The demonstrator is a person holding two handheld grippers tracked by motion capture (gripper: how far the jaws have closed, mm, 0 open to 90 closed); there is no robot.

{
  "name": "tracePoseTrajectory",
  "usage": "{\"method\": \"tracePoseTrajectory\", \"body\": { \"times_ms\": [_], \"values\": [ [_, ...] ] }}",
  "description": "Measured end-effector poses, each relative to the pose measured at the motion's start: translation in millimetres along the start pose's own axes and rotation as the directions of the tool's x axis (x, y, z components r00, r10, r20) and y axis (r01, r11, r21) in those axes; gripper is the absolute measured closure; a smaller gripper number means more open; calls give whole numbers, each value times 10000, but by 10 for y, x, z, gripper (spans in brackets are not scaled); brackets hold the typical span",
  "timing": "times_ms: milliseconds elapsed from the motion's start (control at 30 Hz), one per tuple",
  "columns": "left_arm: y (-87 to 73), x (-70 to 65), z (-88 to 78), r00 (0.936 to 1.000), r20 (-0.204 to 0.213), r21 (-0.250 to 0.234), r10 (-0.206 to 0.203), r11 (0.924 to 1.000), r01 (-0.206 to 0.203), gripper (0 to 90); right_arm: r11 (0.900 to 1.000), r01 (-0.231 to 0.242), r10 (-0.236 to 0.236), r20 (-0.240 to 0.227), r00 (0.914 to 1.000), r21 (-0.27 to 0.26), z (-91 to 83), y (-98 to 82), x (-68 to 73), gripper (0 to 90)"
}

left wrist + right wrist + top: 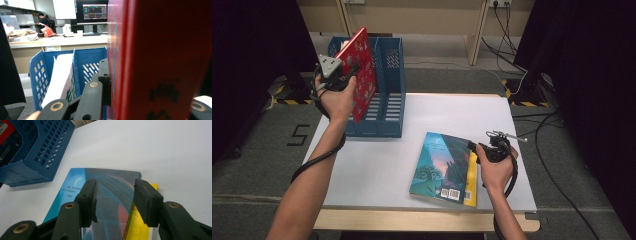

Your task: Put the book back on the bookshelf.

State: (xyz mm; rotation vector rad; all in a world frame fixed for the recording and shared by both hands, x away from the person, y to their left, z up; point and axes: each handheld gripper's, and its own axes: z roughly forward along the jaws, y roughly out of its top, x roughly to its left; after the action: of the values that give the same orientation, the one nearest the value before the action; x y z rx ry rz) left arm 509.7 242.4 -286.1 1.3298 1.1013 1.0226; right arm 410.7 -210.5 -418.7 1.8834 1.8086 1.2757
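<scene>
Tongs on the left (348,70) clamped on a red book (363,70), the book held upright and tilted over the blue file rack (387,107) at the far left part of the bench (377,165); in the left gripper view the red cover (160,57) stands right beside one black jaw, pressed against it, with the rack's blue dividers (85,67) behind and a white sheet or booklet (60,77) standing in one slot. Right tongs (115,197) apart, jaws standing open to either side of the upper edge of a teal-and-blue picture book (110,192) lying flat on the bench; whether the pads touch the cover I cannot tell. That book (443,167) rests near the front right of the bench, overlapping a yellow book (471,180) whose edge shows at its right side. Right hand (494,167) low over the bench beside both books. Rack corner (37,155) well apart from the flat books. Grey floor and black cables around the bench
</scene>
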Motion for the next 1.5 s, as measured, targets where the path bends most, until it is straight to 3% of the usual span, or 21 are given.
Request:
{"method": "tracePoseTrajectory", "body": {
  "times_ms": [400, 1500],
  "values": [
    [-108, -16, 194, 9999, -158, 263, -10, 9997, 14, 794, 9999, -165, 165, -62, 9998, 2, 20, -23, -18, 539],
    [-203, -61, 631, 9984, -566, 533, 7, 9986, 23, 793, 9992, -368, 368, -1, 9993, -124, -42, -70, -152, 538]
  ]
}}
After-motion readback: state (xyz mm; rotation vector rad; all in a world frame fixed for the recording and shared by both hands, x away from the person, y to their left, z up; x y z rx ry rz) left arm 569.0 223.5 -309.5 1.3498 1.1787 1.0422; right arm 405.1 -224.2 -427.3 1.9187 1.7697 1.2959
